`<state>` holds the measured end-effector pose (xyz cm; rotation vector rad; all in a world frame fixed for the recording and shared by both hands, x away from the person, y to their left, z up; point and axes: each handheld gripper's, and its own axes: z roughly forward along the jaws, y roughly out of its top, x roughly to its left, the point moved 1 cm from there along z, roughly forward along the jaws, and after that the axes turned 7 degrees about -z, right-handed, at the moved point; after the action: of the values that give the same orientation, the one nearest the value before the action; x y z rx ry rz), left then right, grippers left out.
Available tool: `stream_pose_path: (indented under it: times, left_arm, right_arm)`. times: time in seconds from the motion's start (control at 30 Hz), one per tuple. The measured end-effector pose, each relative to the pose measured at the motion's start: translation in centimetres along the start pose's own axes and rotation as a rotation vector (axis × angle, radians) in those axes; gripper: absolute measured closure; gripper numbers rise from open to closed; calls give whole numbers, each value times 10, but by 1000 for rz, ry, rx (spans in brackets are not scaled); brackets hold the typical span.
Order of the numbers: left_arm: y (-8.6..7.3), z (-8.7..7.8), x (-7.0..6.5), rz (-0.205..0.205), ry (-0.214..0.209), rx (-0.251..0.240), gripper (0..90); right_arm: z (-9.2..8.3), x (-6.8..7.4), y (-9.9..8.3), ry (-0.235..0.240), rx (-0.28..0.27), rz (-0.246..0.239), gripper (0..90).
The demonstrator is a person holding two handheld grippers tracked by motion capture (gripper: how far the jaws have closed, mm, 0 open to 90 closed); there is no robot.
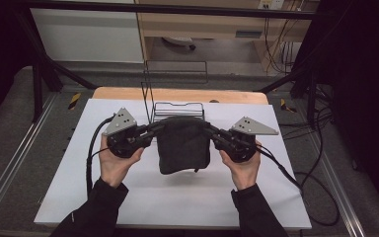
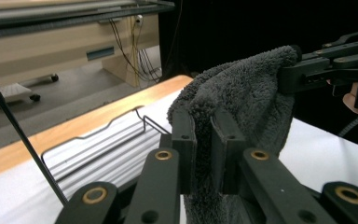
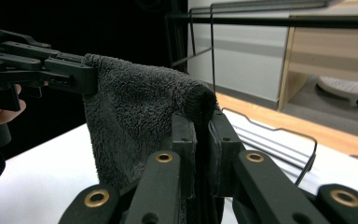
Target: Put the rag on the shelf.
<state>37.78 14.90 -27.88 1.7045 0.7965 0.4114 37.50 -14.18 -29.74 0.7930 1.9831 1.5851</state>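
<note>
A dark grey fluffy towel (image 1: 182, 145) hangs folded above the white table sheet (image 1: 177, 197), held up by both grippers at its top corners. My left gripper (image 1: 159, 127) is shut on the towel's left top corner; in the left gripper view the cloth (image 2: 242, 98) is pinched between its jaws (image 2: 204, 154). My right gripper (image 1: 206, 128) is shut on the right top corner, with the towel (image 3: 135, 112) clamped between its jaws (image 3: 203, 154). Each gripper view shows the other gripper gripping the far corner.
A black wire rack (image 1: 177, 111) stands on the sheet just behind the towel, with a tall wire frame (image 1: 175, 74) rising from it. The wooden table edge (image 1: 177, 95) lies beyond. Cables (image 1: 316, 192) trail off the right side.
</note>
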Motion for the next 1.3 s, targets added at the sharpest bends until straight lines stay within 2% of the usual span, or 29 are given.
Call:
stream_pose_path:
  times: [0.33, 0.5, 0.8, 1.3]
  left_arm:
    - [18, 0, -4, 21, 11, -80, 810]
    - [24, 0, -4, 14, 19, -125, 810]
    - [34, 0, 1, 12, 46, -191, 810]
    - [66, -7, 8, 4, 70, -303, 810]
  right_arm:
    - [-6, 2, 18, -65, -77, -46, 836]
    - [-8, 3, 27, -86, -114, -59, 835]
    - [-3, 5, 40, -120, -166, -79, 835]
    - [7, 6, 77, -168, -255, -108, 835]
